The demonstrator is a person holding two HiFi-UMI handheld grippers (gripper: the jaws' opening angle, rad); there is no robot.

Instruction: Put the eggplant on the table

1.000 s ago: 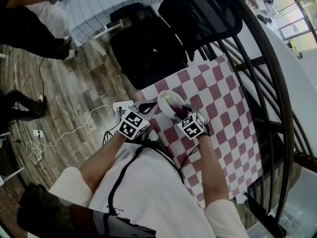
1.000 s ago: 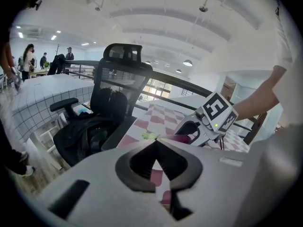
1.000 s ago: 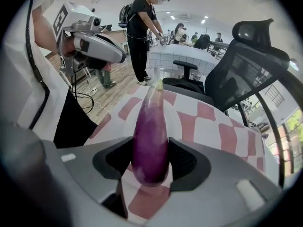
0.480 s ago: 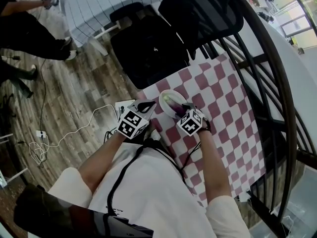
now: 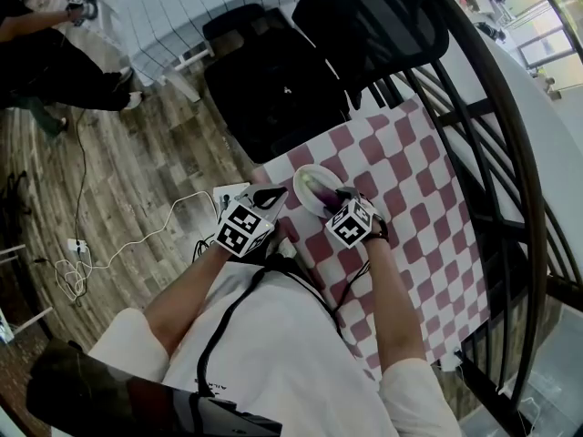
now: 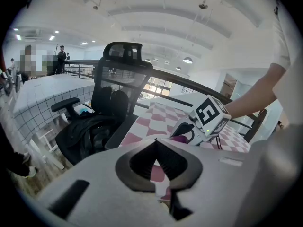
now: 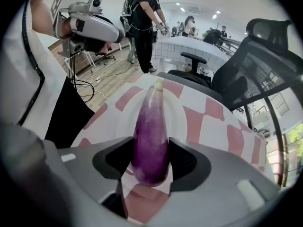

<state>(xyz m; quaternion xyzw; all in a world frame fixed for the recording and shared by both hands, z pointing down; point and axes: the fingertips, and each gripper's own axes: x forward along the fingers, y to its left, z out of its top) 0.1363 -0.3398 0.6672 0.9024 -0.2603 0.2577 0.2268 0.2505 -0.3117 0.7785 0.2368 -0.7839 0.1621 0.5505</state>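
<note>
Right gripper [image 7: 150, 163] clamped on eggplant [image 7: 150, 126], just above white plate [image 7: 124, 118]. Left gripper [image 6: 157, 148] jaws together, empty, beside the plate.

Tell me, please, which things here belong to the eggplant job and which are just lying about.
In the job: eggplant, gripped by the right gripper; white plate beneath it; checked table.
Lying about: left gripper, shut and empty; office chair; black jacket on it; floor cables.
</note>
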